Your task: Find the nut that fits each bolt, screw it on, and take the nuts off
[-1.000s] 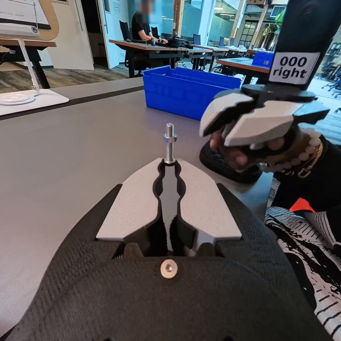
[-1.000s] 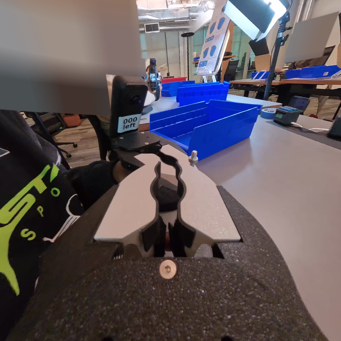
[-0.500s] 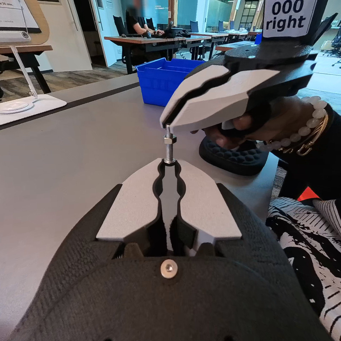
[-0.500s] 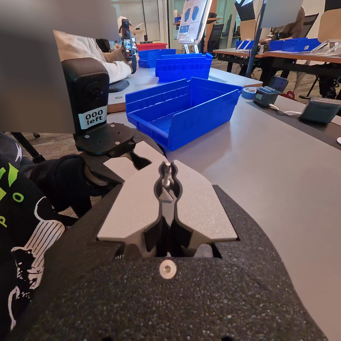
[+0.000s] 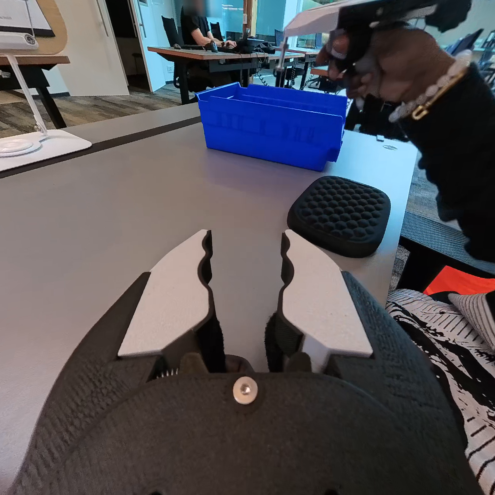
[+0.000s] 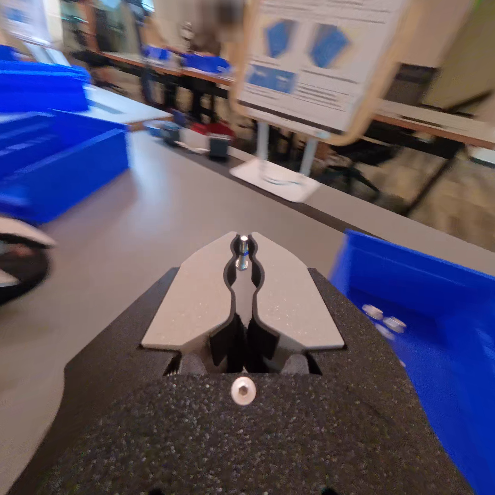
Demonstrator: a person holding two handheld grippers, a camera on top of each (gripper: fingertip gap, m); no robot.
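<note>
Left tongs (image 5: pixel 246 238) agape; right tongs (image 6: pixel 244 237) on bolt (image 6: pixel 243 251)

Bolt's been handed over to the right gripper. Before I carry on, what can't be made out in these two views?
- Nut on the bolt: right wrist view, the jaws cover most of the shank; left wrist view, too small and blurred.
- Small metal parts in the blue bin: motion blur, kind and count unclear.
- Far blue bin: left wrist view, walls hide its contents.

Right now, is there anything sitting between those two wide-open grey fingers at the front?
No. In the left wrist view, the left gripper stands open over bare grey table. The bolt is clamped in the right gripper.
</note>
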